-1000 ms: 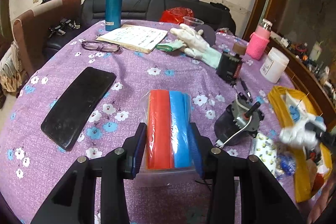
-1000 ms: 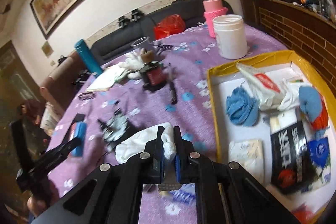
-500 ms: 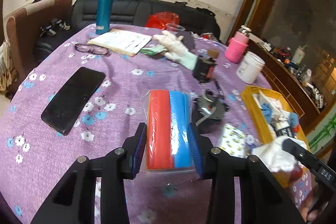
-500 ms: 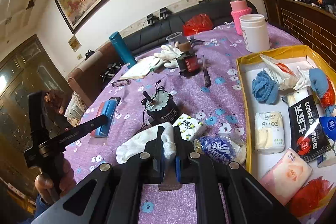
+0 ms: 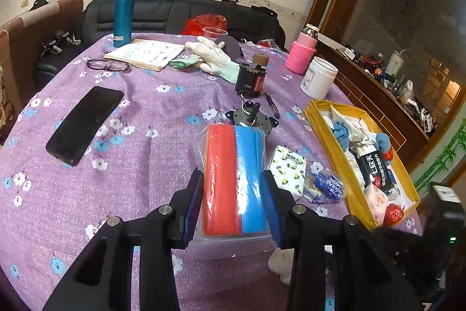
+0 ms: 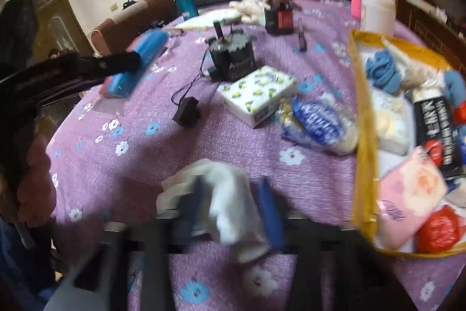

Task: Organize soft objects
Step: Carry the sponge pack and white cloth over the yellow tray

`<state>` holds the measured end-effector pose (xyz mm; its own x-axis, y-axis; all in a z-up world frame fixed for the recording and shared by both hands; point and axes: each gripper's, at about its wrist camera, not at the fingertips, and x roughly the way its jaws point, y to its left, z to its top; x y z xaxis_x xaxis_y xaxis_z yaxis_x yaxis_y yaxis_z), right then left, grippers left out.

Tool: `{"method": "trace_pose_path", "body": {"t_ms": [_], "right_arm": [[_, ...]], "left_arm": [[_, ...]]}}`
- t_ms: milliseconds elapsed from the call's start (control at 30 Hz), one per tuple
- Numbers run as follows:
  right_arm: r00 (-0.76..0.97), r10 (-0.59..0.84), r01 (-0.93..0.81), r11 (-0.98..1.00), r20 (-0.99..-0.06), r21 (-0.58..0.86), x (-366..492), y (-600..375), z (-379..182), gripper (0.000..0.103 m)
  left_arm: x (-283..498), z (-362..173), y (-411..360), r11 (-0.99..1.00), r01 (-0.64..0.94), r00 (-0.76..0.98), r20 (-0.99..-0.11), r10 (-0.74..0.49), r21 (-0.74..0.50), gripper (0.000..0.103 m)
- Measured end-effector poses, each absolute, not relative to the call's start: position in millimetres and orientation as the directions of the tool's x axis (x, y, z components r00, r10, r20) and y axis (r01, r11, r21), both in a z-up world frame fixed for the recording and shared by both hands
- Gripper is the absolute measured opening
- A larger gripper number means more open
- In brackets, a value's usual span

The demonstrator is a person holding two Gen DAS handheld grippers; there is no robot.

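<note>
Nearest the left wrist camera, the left gripper point(image 5: 231, 204) pointed down at a slant over the table point(image 5: 139, 188), its blue pads pressed against the sides of a clear bag point(image 5: 233, 182) holding a red pad and a blue pad side by side. The jaws stood partly closed, gripping the bag, which was lifted off the purple flowered cloth.

The right gripper point(image 6: 233, 209) also tilted downward, and its jaws had just been opening. A white cloth point(image 6: 230, 203) sat between the fingers, though the right wrist view was blurred and the pads seemed no longer to press on it (the cloth looked slumped onto the table). In the left wrist view a corner of that cloth showed low beside the left gripper's right finger.

Just beyond lay a packet of tissues point(image 6: 257, 93) and a blue-printed wrapper point(image 6: 319, 121), both close beside the yellow tray point(image 5: 335, 143). The tray already held soft things: a blue rag, a pink packet, a black packet and something red.

Farther off stood a small motor point(image 5: 252, 118), a phone point(image 5: 84, 124), a pair of glasses point(image 5: 107, 65), a white glove point(image 5: 215, 56), a white jar point(image 5: 319, 76) and a teal flask point(image 5: 124, 12).
</note>
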<state>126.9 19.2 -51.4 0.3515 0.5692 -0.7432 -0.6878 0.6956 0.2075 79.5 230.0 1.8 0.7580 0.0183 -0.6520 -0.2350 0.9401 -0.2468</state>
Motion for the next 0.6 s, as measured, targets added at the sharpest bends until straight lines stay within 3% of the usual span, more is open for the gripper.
{"method": "trace_pose_path", "body": {"t_ms": [33,233,367,433,500,567,600], "right_arm": [[0.378,0.572,-0.689,0.699,-0.728,0.191,124,16,-48,0.083],[0.373,0.606,-0.728,0.661,-0.703,0.184,113,18,-40,0.084],[0.372,0.544,-0.761,0.642,-0.752,0.089,104,40,-53,0.083],[0.421,0.473,-0.746,0.665,-0.774,0.0,103,49,-60,0.064],[0.372,0.459,-0.755,0.656,-0.807,0.025,105,54,-67,0.049],[0.372,0.462,-0.754,0.657,-0.805,0.029,104,53,-65,0.043],[0.373,0.465,-0.756,0.654,-0.803,0.028,104,53,-64,0.034]], "left_arm": [[78,2,231,0.939,-0.233,0.761,-0.648,0.015,-0.252,0.039],[75,3,235,0.936,-0.23,0.767,-0.642,0.007,-0.265,0.039],[73,2,239,0.934,-0.229,0.769,-0.64,0.001,-0.274,0.039],[73,2,240,0.933,-0.228,0.769,-0.639,-0.003,-0.278,0.039],[73,3,239,0.935,-0.222,0.771,-0.637,-0.006,-0.278,0.039],[73,4,237,0.938,-0.215,0.773,-0.635,-0.007,-0.272,0.039],[74,5,236,0.94,-0.211,0.774,-0.634,-0.007,-0.268,0.039]]}}
